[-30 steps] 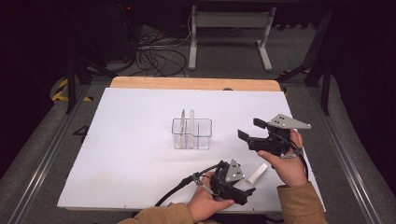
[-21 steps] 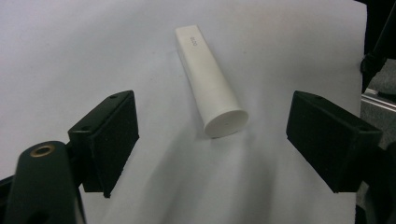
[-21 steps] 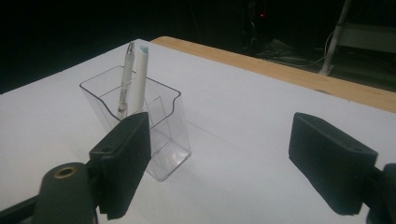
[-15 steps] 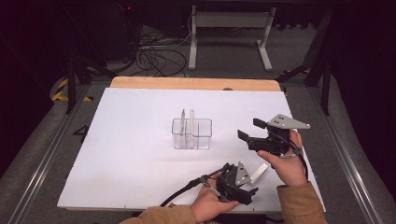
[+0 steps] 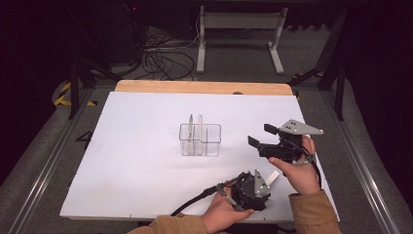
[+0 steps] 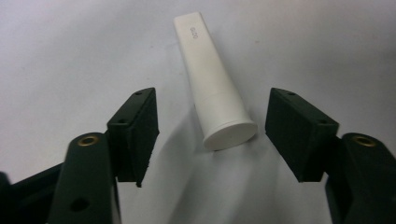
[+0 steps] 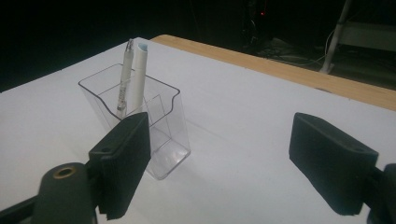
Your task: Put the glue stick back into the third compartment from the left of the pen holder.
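Near the table's front edge, left gripper point(image 6: 212, 140) straddles a white tapered plastic tube point(image 6: 212, 100) lying flat on the white tabletop point(image 5: 136, 146); jaws have just been closing, pads not yet touching it. Right gripper point(image 5: 258, 135) hovers with jaws apart, nothing between them, beside the clear plastic divided holder point(image 5: 200, 140) with two white pens point(image 7: 130, 74).

white tube point(image 5: 273, 176) mostly hidden behind left gripper point(image 5: 253, 187)

Tan sleeves point(image 5: 311, 214); black tools with grey three-cornered plates point(image 5: 300, 127).
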Tool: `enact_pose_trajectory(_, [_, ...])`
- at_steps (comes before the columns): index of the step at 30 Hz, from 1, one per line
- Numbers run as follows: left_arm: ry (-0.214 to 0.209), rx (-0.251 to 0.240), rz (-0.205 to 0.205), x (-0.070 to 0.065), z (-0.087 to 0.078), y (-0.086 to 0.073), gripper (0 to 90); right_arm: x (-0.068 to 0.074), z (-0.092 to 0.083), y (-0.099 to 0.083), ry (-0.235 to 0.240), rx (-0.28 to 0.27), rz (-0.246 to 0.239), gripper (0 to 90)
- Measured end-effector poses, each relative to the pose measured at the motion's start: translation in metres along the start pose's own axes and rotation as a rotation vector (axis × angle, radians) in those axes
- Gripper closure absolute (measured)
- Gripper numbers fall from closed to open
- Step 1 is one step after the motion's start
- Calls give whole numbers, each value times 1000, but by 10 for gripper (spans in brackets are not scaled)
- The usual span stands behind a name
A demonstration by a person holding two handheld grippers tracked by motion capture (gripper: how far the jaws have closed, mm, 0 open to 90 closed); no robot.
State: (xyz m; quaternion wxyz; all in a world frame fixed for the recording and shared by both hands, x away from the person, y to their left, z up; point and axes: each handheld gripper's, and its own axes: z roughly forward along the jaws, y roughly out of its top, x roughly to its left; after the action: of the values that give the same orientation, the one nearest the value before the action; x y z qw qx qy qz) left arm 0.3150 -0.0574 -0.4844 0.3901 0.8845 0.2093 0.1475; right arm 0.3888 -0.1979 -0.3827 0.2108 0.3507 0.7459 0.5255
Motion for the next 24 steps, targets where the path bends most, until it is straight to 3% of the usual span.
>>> enact_pose_trajectory(7, [-4, 11, -23, 2, 1, 1, 619, 0, 0, 0, 13, -1, 7, 219])
enact_pose_trajectory(9, [-8, 13, -40, 3, 1, 0, 638, 0, 0, 0, 13, -1, 6, 218])
enact_pose_trajectory(16, [7, -14, -42, 5, -3, -1, 644, -1, -1, -1, 10, -1, 5, 218])
enact_pose_trajectory(23, [-17, -29, -53, 12, -19, -1, 646, -1, -1, -1, 10, -3, 3, 218])
enact_pose_trajectory(24, [-18, -30, -36, 14, -21, -1, 646, -1, -1, 0, 10, -5, 2, 219])
